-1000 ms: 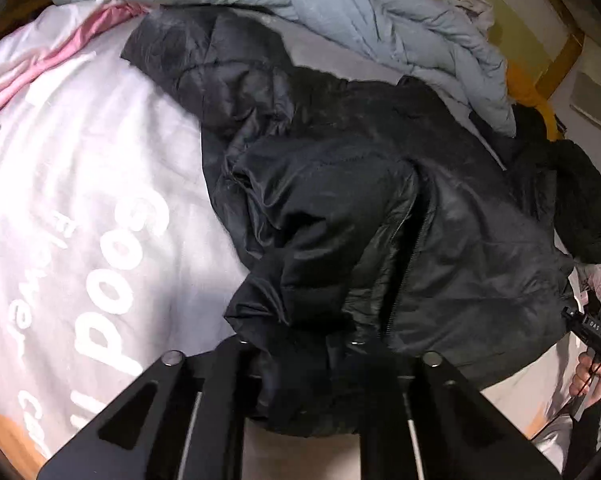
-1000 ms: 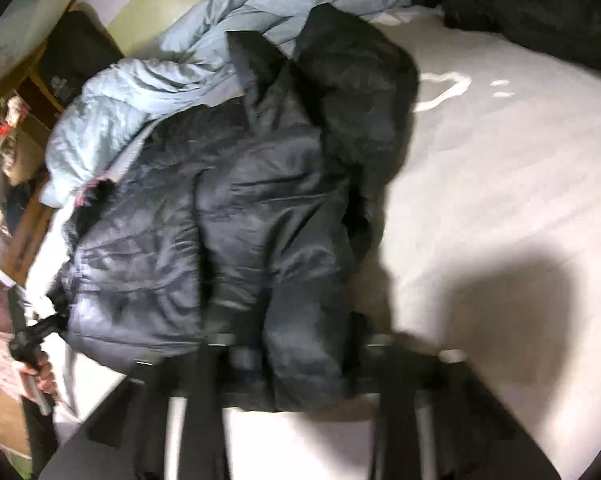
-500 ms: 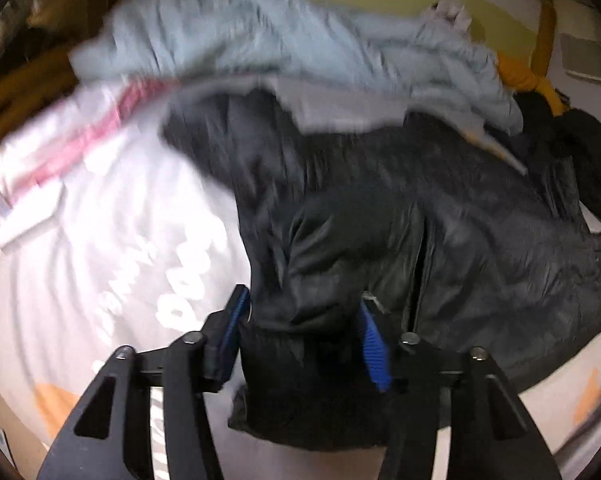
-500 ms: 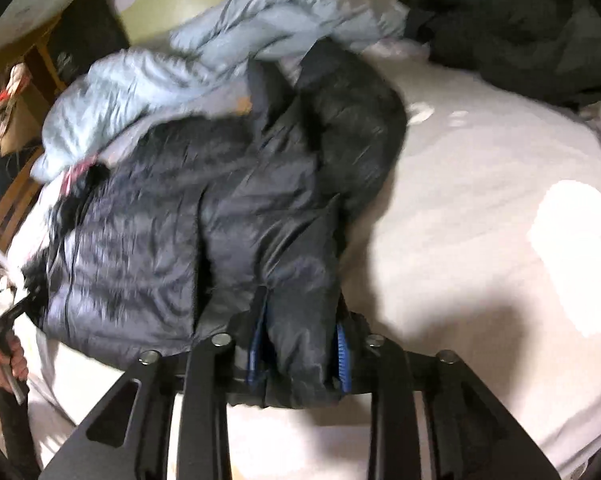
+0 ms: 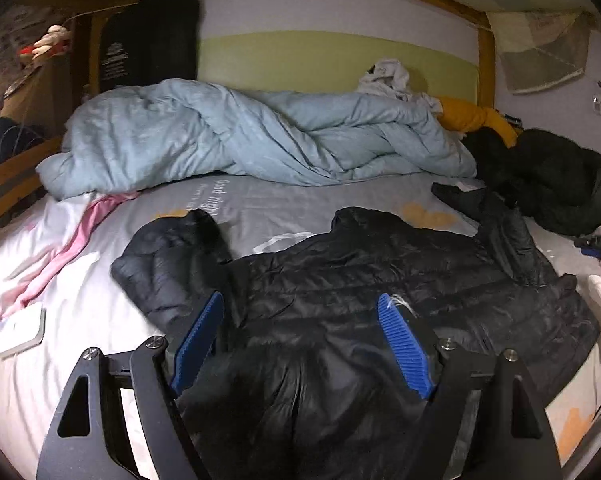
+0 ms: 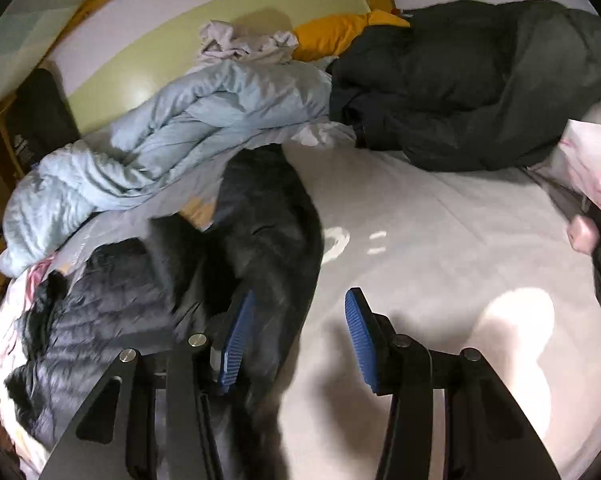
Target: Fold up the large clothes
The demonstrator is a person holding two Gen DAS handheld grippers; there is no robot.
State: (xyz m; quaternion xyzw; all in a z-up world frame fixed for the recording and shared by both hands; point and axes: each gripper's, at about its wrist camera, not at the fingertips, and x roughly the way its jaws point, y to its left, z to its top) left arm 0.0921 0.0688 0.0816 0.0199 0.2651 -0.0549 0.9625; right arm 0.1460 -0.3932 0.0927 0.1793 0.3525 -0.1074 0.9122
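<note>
A black quilted puffer jacket [image 5: 380, 280] lies spread flat on the bed, one sleeve out to the left [image 5: 168, 256] and one to the far right. My left gripper [image 5: 300, 336] is open, its blue pads apart just above the jacket's near hem, holding nothing. In the right wrist view the jacket [image 6: 100, 312] fills the lower left, with a sleeve [image 6: 272, 216] reaching toward the duvet. My right gripper [image 6: 296, 336] is open and empty, one pad over the sleeve's edge and the other over bare sheet.
A crumpled light-blue duvet [image 5: 240, 136] lies across the head of the bed. A second dark coat [image 6: 480, 80] is heaped at the far right beside a yellow garment [image 6: 332, 32]. A pink cloth [image 5: 60, 256] lies at the left edge. The white sheet [image 6: 440, 240] stretches to the right.
Both grippers were shut on bunched jacket fabric a second ago; both have let go and opened. The jacket now lies spread out flat, and both grippers have pulled back and tilted up.
</note>
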